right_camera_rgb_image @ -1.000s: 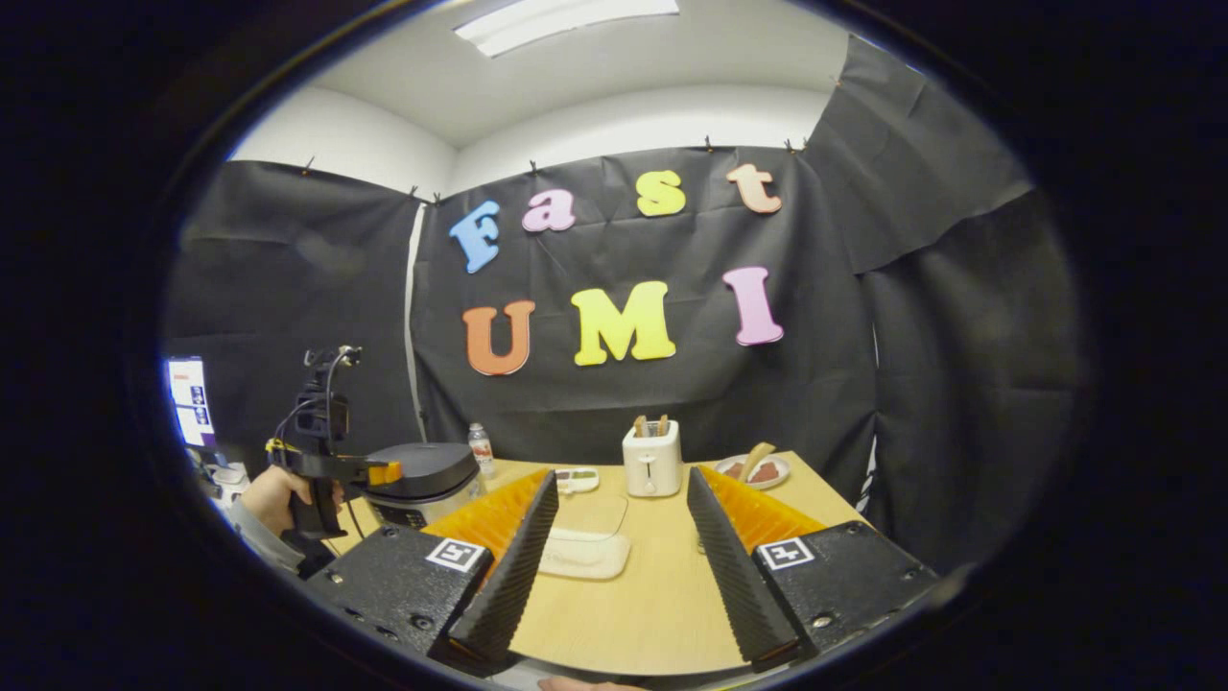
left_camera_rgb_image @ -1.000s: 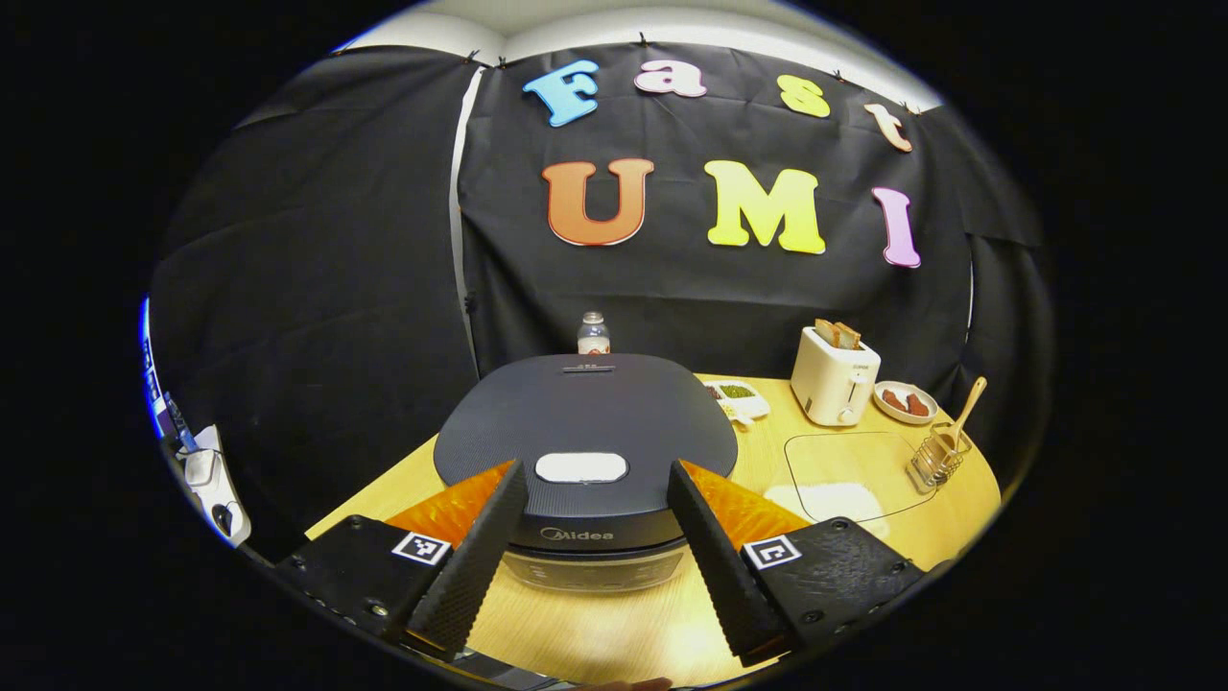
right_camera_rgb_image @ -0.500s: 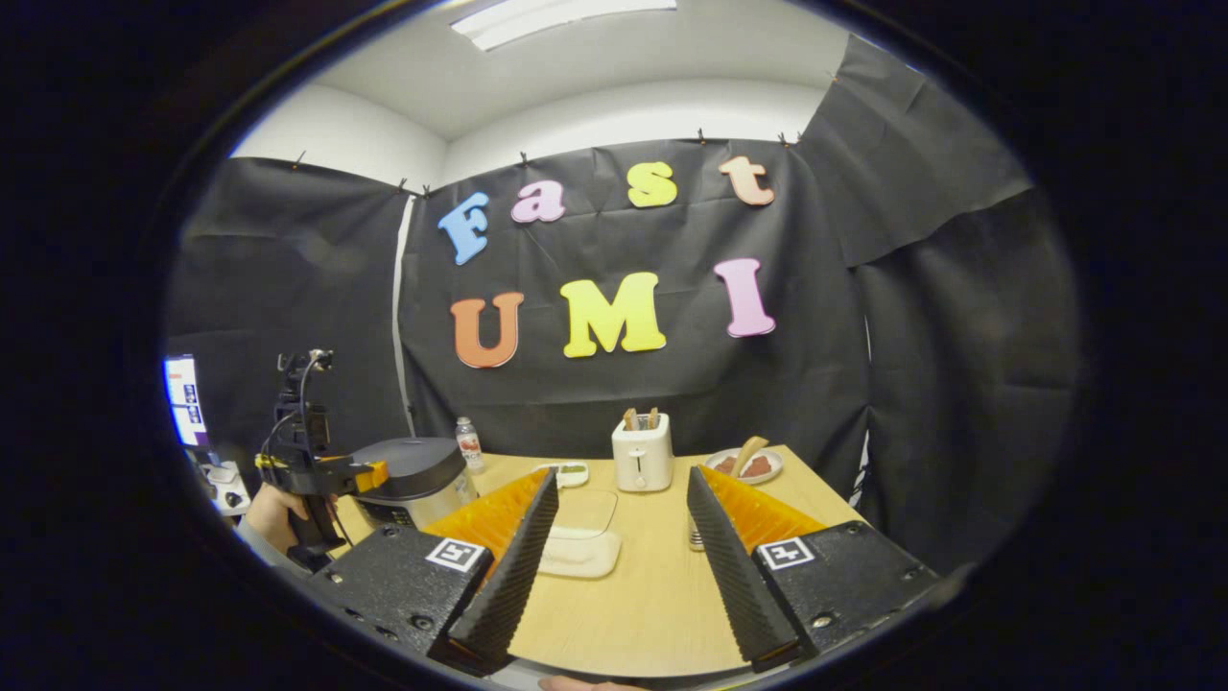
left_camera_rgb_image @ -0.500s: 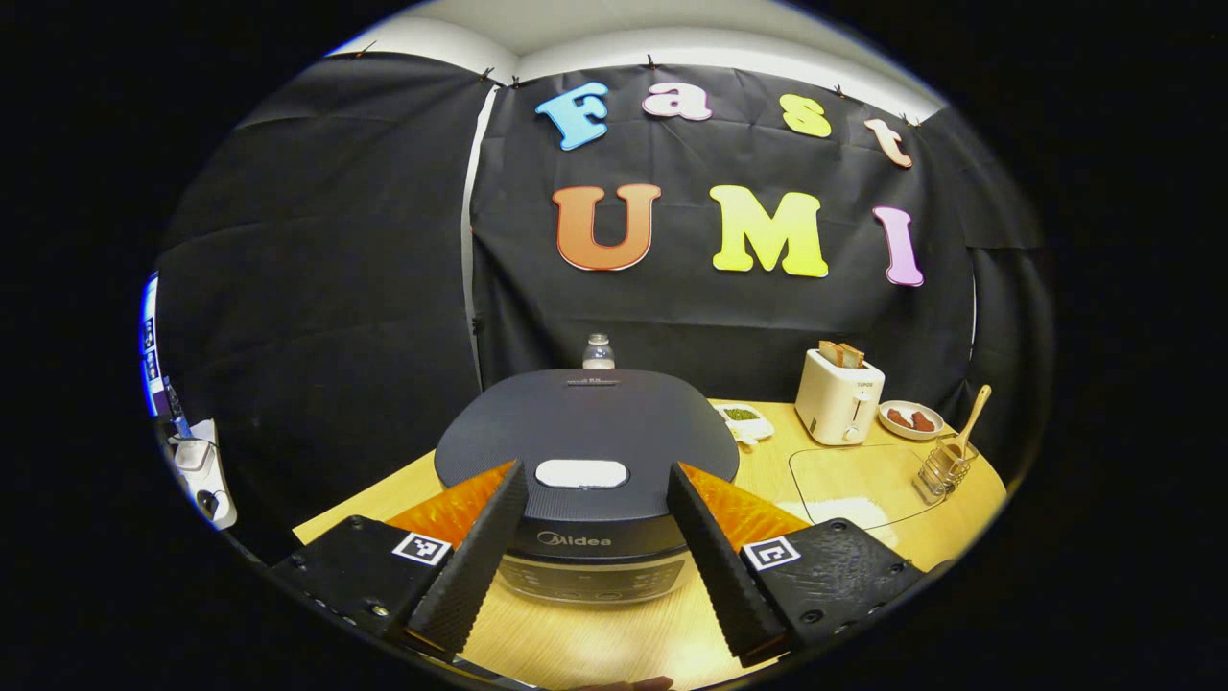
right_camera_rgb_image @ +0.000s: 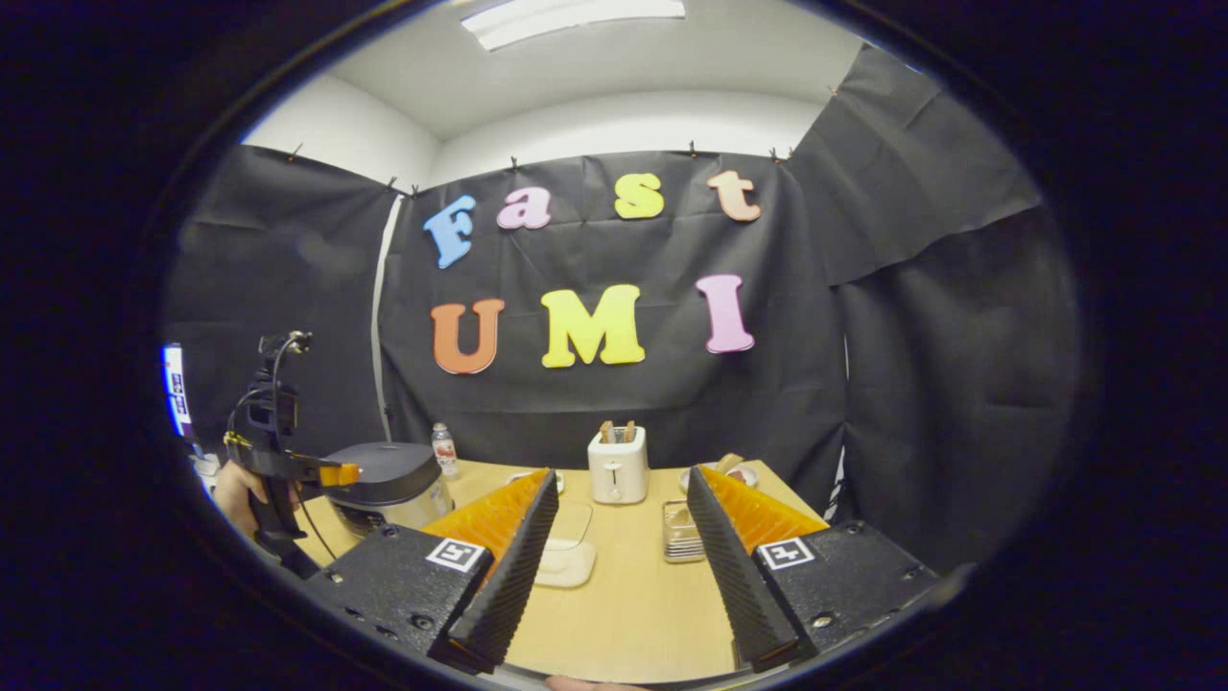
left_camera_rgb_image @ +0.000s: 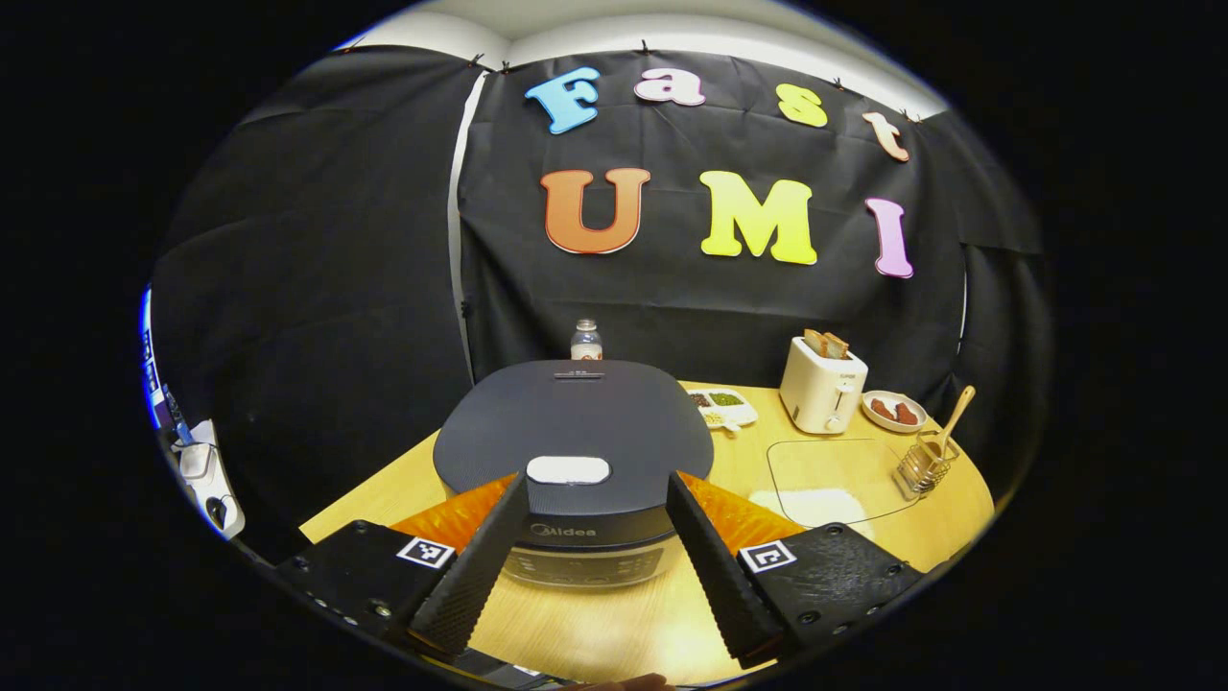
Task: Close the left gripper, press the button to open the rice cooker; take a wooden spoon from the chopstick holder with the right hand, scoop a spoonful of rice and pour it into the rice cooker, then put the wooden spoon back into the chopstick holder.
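Since the earlier frames the right gripper has swung a little, so the chopstick holder now shows in full between its fingers rather than half hidden, and the rice cooker has slid further toward the left edge of the right gripper view. From the left gripper view, the cooker sits slightly lower and a touch farther off than half a second ago.

Both grippers stand with their jaws wide apart and hold nothing. The left gripper hovers in front of the rice cooker, whose lid is down; its pale button lies on the near edge of the lid, between the two fingers and beyond their tips. In the right gripper view the left gripper shows farther off, held by a hand just in front of the cooker.

On the wooden table, right of the cooker, lies a clear tray with white rice in its near part. Just past the tray stands the wire chopstick holder with the wooden spoon leaning in it, handle up. Behind them stand a white toaster with bread in its slots, a small plate, a divided dish and a bottle behind the cooker.
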Demonstrator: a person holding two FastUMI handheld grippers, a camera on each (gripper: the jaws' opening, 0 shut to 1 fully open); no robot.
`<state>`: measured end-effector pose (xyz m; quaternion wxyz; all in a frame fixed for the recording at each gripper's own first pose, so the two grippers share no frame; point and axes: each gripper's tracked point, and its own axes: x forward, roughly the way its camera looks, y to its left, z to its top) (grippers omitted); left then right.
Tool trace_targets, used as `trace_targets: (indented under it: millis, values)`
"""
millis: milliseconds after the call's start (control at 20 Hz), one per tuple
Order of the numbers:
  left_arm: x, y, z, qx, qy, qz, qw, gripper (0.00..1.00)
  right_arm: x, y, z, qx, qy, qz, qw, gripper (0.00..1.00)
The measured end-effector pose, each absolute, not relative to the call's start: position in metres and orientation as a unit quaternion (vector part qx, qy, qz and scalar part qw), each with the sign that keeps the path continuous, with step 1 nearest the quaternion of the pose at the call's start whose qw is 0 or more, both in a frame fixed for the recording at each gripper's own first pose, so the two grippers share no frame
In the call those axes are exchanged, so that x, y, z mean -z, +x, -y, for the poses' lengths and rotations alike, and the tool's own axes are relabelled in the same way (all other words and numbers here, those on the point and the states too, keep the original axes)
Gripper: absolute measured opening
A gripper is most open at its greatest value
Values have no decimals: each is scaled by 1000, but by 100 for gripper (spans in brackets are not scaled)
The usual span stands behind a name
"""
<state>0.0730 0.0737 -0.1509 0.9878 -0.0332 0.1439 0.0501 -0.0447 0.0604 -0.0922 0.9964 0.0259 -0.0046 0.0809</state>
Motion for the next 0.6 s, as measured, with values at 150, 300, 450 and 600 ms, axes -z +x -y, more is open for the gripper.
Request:
trace_targets:
  millis: [150, 300, 450, 600]
  values:
    - [128, 53, -57, -36, -29, -123, 991, 93, 96, -44, -57, -76, 26, -3, 997, 88]
    - [101, 29, -39, -22, -30, -92, 995, 93, 92, -43, -52, -67, 30, -4, 997, 84]
    - [82, 6, -27, -16, -25, -54, 998, 93, 91, -47, -45, -57, 36, -2, 998, 84]
    - [76, -21, -13, -6, -30, -43, 999, 84, 92, -51, -31, -59, 44, 0, 997, 93]
